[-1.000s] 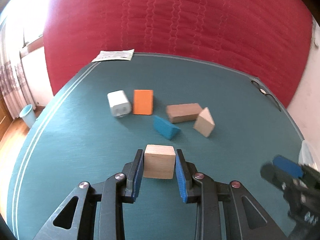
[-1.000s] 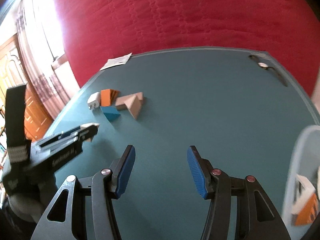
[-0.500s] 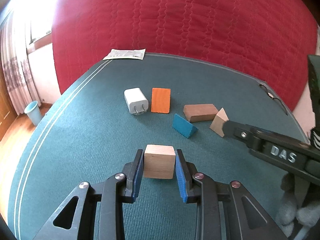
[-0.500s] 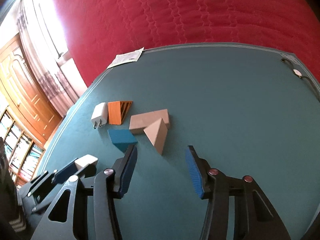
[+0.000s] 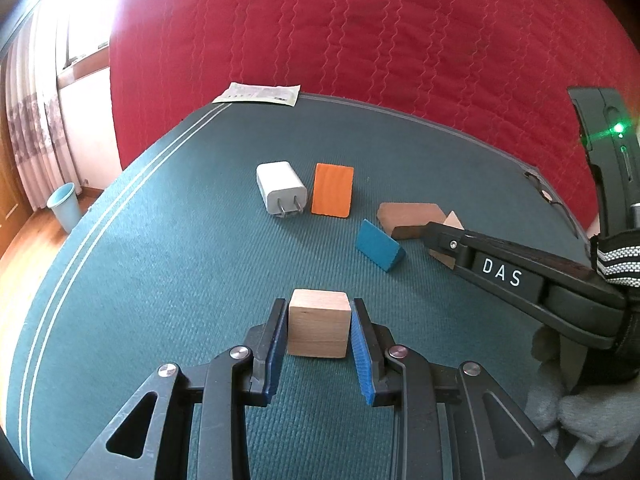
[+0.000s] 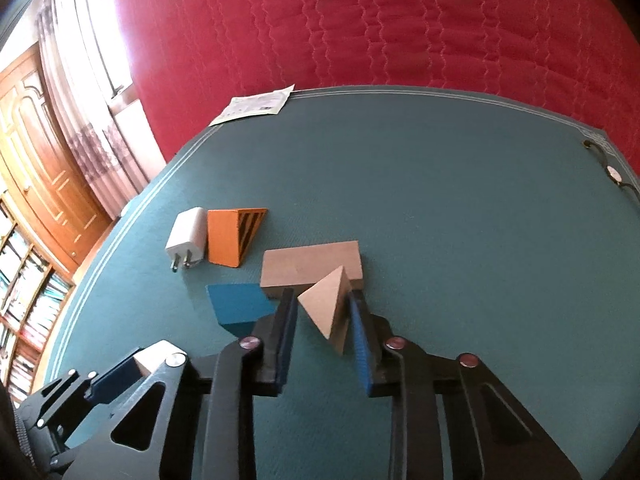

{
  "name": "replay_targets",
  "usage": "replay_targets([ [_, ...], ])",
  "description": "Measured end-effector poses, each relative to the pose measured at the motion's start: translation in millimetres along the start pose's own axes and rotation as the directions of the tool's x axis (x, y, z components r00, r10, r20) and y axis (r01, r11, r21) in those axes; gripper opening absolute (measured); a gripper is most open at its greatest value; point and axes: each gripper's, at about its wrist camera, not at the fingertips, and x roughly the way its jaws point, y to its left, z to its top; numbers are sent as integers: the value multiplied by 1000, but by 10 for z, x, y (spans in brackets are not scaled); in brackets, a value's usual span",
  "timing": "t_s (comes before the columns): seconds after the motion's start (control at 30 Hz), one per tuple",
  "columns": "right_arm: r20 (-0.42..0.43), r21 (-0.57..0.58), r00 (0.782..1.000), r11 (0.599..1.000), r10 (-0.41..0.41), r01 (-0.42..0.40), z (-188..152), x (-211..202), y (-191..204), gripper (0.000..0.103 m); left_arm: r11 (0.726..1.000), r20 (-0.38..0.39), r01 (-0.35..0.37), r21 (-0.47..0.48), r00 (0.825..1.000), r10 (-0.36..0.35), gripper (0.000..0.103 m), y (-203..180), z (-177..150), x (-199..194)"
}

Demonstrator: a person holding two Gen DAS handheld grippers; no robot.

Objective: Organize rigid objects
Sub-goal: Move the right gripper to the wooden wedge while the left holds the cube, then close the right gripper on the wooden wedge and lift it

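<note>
**Two grippers, one crowded pile**

Left wrist view: the left gripper (image 5: 319,330) pinches a wooden cube (image 5: 318,323) above the green surface (image 5: 160,264), as before.

Right wrist view: the right gripper (image 6: 323,320), spread a second ago, now straddles the wooden wedge (image 6: 326,308); contact unclear. Its sloped faces could slip, nudging the brown block (image 6: 310,267) touching it.

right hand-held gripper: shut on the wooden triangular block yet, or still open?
Open. The right hand-held gripper straddles the light wooden triangular block, but a gap shows beside its left blue pad; contact on the right side cannot be told.
</note>
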Motion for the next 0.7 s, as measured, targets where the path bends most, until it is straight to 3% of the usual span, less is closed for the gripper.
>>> replay_targets([
  [0.7,48,36,999,999,8,-10,-403,-587,-117,22,999,36,37,-6,999,-37,32,-19,-5,-67],
])
